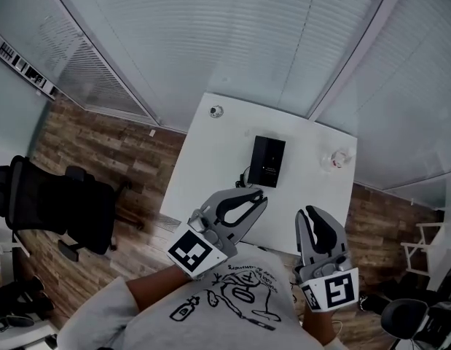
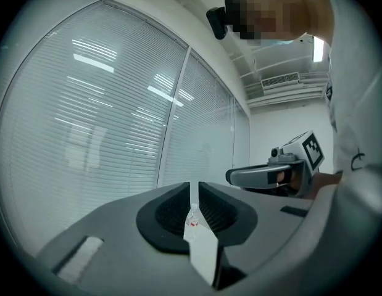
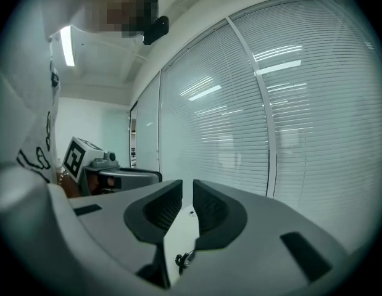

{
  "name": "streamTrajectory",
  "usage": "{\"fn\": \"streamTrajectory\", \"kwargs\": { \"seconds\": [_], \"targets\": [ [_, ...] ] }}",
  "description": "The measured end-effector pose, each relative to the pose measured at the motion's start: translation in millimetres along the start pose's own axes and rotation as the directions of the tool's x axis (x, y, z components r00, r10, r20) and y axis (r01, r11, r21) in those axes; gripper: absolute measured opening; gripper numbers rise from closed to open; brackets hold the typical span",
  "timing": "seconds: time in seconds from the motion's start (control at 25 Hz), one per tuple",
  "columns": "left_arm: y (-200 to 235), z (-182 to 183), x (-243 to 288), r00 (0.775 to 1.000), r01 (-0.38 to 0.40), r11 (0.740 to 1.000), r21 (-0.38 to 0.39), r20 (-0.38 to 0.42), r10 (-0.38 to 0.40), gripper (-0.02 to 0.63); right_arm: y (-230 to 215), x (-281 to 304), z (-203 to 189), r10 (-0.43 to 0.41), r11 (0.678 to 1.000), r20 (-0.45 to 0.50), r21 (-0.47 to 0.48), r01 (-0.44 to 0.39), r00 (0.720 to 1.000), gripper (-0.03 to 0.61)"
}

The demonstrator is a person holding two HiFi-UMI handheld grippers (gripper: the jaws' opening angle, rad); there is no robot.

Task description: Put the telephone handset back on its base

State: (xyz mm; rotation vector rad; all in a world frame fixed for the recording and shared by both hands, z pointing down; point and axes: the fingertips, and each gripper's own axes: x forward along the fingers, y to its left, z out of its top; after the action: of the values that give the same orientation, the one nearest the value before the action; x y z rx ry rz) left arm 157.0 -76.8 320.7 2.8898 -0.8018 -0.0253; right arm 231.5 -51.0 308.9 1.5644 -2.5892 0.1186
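Note:
A black telephone (image 1: 267, 161) lies in the middle of the white table (image 1: 203, 166), with a dark cord (image 1: 245, 178) curling at its near left corner. I cannot tell the handset from the base at this size. My left gripper (image 1: 259, 193) hovers above the table's near edge, just short of the phone, its jaws shut with nothing between them. My right gripper (image 1: 310, 211) hangs further right and nearer to me, also shut and empty. In the left gripper view my left gripper (image 2: 194, 187) shows only a thin slit. In the right gripper view the cord (image 3: 183, 259) shows through the slit of my right gripper (image 3: 187, 184).
A small round object (image 1: 216, 111) sits at the table's far left corner and a clear bottle with a red label (image 1: 337, 159) at the right side. Slatted blinds (image 1: 232, 42) rise behind the table. A black office chair (image 1: 61, 203) stands on the wooden floor to the left.

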Motion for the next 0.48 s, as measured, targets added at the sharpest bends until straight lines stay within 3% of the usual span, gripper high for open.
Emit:
{"fn": "streamTrajectory", "kwargs": {
  "seconds": [0.48],
  "targets": [
    [-4.1, -3.4, 2.4, 1.000, -0.013, 1.000, -0.019, -0.012, 0.013, 0.044, -5.6, -11.7, 5.8, -0.020, 1.000, 0.009, -0.007, 0.020, 1.000, 0.044]
  ]
}}
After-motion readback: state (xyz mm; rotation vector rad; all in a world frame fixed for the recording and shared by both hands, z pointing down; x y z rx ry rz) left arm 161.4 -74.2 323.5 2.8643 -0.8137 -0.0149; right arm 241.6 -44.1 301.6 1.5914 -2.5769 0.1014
